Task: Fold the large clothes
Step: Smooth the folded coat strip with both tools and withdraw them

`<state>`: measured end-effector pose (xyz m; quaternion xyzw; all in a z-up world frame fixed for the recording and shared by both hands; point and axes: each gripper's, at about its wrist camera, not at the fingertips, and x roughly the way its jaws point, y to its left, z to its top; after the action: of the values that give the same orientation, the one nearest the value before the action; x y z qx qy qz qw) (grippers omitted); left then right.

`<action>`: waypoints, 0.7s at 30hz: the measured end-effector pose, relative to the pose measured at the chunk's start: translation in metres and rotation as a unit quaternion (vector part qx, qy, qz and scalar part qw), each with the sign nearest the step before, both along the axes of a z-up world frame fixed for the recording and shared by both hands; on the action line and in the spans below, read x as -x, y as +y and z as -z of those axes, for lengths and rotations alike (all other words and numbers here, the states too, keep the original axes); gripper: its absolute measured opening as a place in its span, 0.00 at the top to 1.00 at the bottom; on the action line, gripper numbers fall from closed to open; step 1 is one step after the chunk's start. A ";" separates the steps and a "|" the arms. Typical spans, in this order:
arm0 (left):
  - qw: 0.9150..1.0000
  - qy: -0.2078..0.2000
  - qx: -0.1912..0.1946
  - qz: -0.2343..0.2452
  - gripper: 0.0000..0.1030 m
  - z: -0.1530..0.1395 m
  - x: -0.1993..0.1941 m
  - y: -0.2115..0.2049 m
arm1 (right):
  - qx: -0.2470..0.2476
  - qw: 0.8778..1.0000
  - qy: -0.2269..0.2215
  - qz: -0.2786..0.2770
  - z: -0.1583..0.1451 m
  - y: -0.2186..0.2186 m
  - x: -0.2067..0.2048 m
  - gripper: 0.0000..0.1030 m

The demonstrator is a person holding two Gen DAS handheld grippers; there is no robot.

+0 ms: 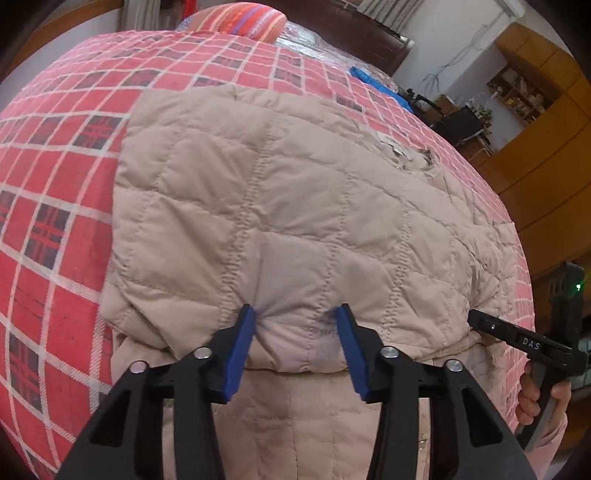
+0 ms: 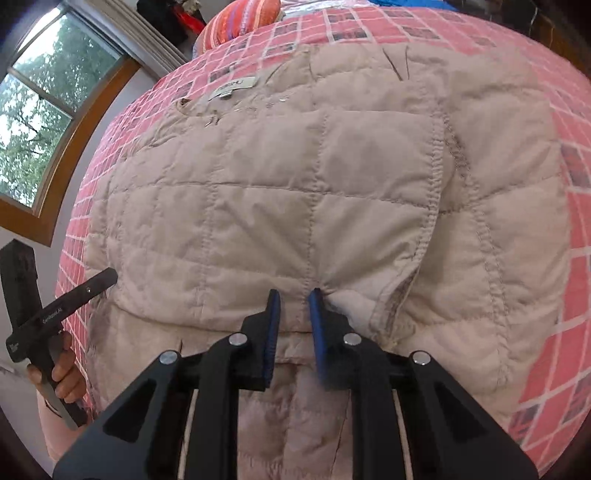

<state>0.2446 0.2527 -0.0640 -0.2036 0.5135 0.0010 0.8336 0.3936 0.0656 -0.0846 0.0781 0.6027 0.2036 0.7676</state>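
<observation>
Flat on the bed, a beige quilted jacket [image 1: 280, 192] lies on a red-and-white checked bedspread [image 1: 55, 206]. Long axis runs from the near bed edge toward the pillow end; the collar with its sewn label [image 2: 232, 88] points away, toward a striped orange pillow [image 2: 240, 18]. Near hem is doubled up over the lower body, forming a thick fold at the bed edge; the part below hangs toward the person.

Left gripper [image 1: 297, 314]: blue fingers [image 1: 242, 347] partly spread, a bulge of the folded edge bunched between them, cloth puckered at both tips. Right gripper [image 2: 294, 293]: fingers [image 2: 317, 325] close together, narrow gap, pinching a ridge of the same folded edge along a quilting seam. Each gripper sits near its own side of the fold, well apart.

Window with wooden frame [image 2: 40, 122] beyond the left side of the bed; wooden cabinets [image 1: 546, 122] beyond the right.
</observation>
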 end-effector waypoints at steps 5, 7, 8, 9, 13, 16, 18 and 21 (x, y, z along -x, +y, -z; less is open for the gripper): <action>1.000 -0.004 0.004 -0.006 0.60 -0.009 0.010 0.001 | -0.009 1.000 -0.008 -0.001 -0.012 -0.003 0.007 0.80; 1.000 -0.013 0.005 -0.004 0.61 -0.020 0.019 0.000 | -0.037 0.999 -0.017 -0.006 -0.026 -0.010 0.018 0.76; 1.000 -0.020 0.005 0.001 0.60 -0.028 0.028 0.000 | -0.051 0.998 -0.023 -0.011 -0.033 -0.015 0.024 0.74; 1.000 -0.028 0.006 0.006 0.52 -0.037 0.038 0.000 | -0.061 0.998 -0.029 -0.017 -0.040 -0.020 0.033 0.70; 0.997 -0.068 -0.012 0.022 0.16 -0.068 0.088 0.006 | -0.049 0.996 -0.067 -0.030 -0.068 -0.049 0.079 0.47; 0.997 -0.050 -0.046 0.041 0.16 -0.075 0.125 0.010 | -0.025 0.995 -0.086 -0.052 -0.078 -0.076 0.126 0.42; 0.996 -0.037 -0.063 0.047 0.16 -0.072 0.154 0.015 | -0.005 0.995 -0.081 -0.055 -0.073 -0.091 0.153 0.40; 0.996 -0.002 -0.086 0.040 0.15 -0.057 0.199 0.024 | 0.012 0.995 -0.078 -0.054 -0.065 -0.114 0.193 0.40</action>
<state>0.0457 0.2766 -0.0069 -0.1109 0.5173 0.0115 0.8485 0.2010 -0.0481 -0.0197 0.0200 0.5471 0.2433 0.8007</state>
